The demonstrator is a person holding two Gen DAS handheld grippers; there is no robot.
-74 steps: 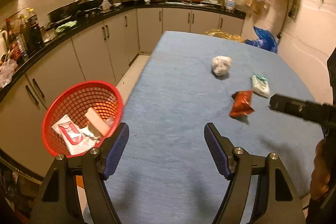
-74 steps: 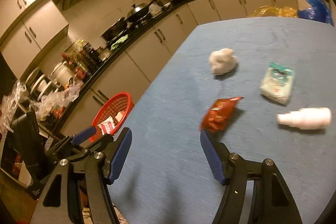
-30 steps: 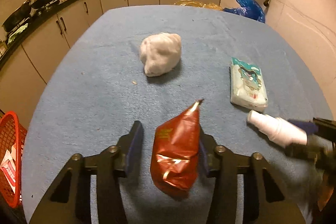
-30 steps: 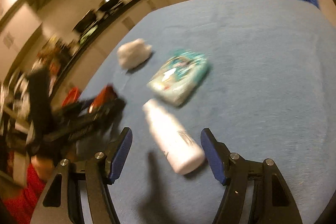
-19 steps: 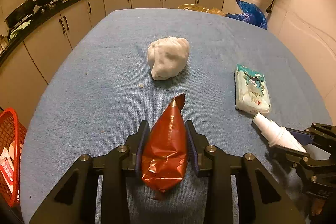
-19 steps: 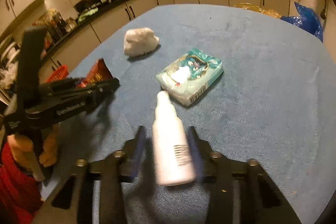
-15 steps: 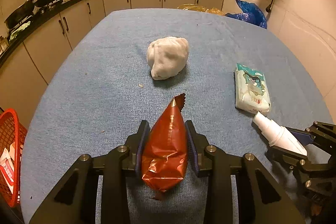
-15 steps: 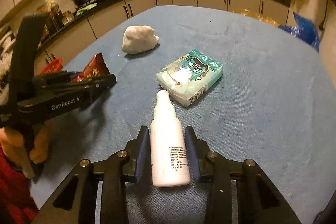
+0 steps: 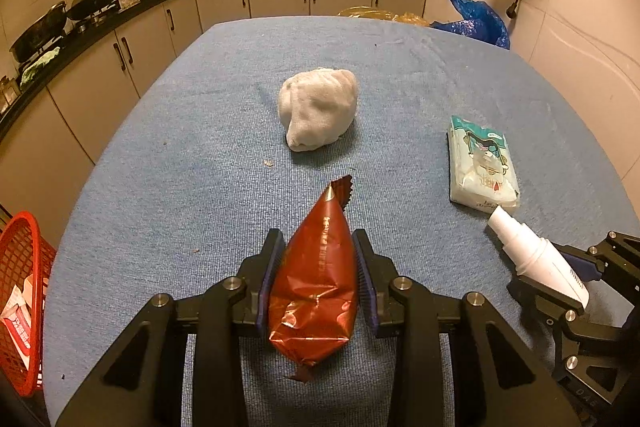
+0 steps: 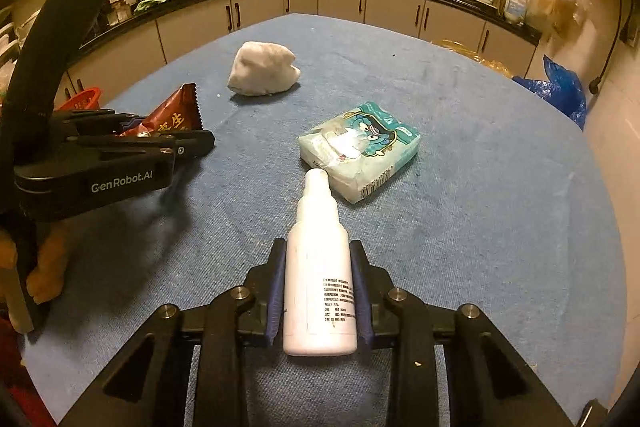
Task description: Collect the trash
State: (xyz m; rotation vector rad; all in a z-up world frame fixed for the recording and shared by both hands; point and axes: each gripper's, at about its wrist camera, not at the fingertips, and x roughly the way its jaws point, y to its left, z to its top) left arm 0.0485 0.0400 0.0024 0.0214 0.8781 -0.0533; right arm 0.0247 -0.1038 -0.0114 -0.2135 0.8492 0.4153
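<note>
A dark red foil snack wrapper (image 9: 314, 287) lies on the blue table cloth (image 9: 180, 207), its crimped tip pointing away. My left gripper (image 9: 318, 239) is shut on it, both pads pressing its sides; the right wrist view shows that gripper (image 10: 176, 135) with the wrapper (image 10: 176, 115) sticking out. My right gripper (image 10: 318, 247) is shut on a white spray bottle (image 10: 318, 267), nozzle forward. From the left wrist view the bottle (image 9: 532, 259) and right gripper (image 9: 540, 267) sit at the right edge. A white crumpled wad (image 9: 318, 115) lies further out.
A teal tissue pack (image 9: 482, 163) lies just beyond the bottle's nozzle. A red mesh basket (image 9: 20, 299) holding wrappers hangs off the table's left side. Kitchen counters with pans run along the left and far walls. A blue bag (image 9: 476, 23) sits past the far right corner.
Both grippers came in over the table and closed: the left on the red wrapper, the right on the white bottle after rolling level. In the last half second little moved.
</note>
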